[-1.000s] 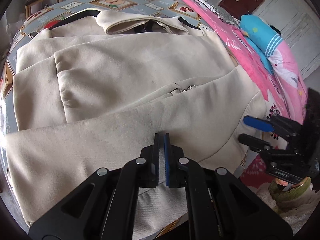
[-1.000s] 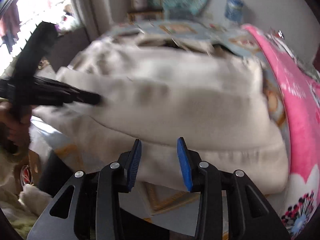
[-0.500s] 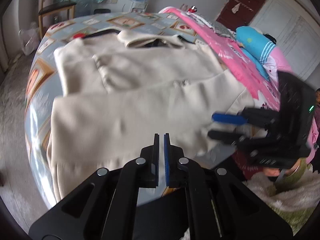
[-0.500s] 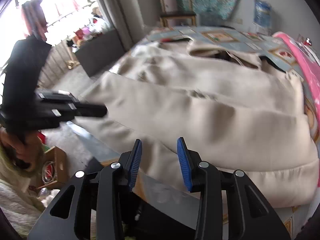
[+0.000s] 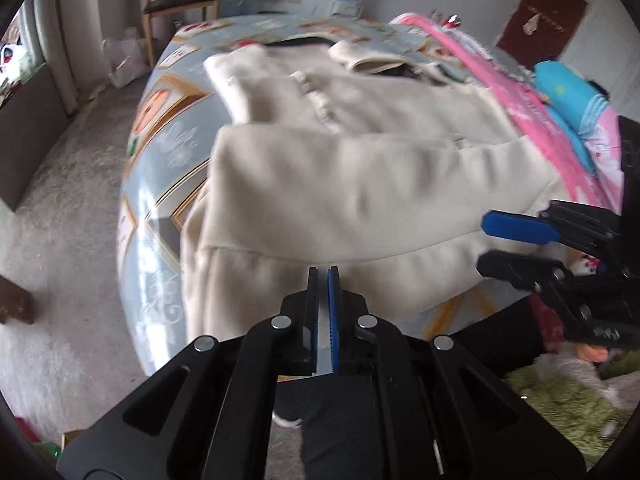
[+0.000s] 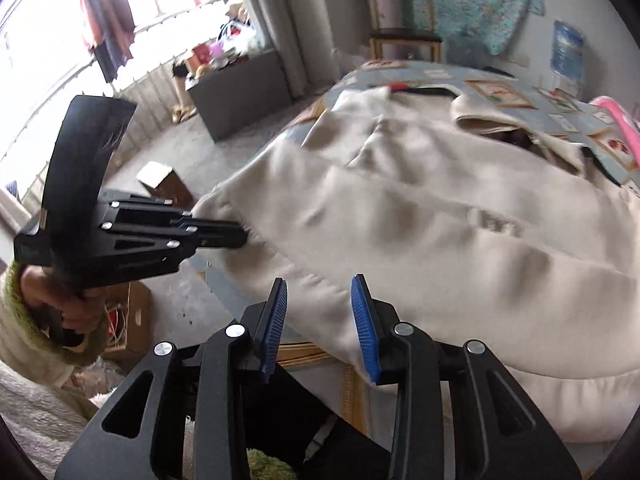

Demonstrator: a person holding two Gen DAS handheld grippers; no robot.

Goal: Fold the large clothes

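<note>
Both grippers pulled back from coat; left fingers closed empty; right fingers open.

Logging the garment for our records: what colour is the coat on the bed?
Plain cream-beige coat; shows best in the left wrist view.

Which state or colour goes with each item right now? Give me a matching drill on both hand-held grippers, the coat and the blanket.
Column one:
1. left hand-held gripper
2. right hand-held gripper
3. coat
4. blanket

Column two:
A. pink
B. jaws apart
C. beige
D. jaws closed

Pairs: 1-D, 2-B, 3-C, 4-A
</note>
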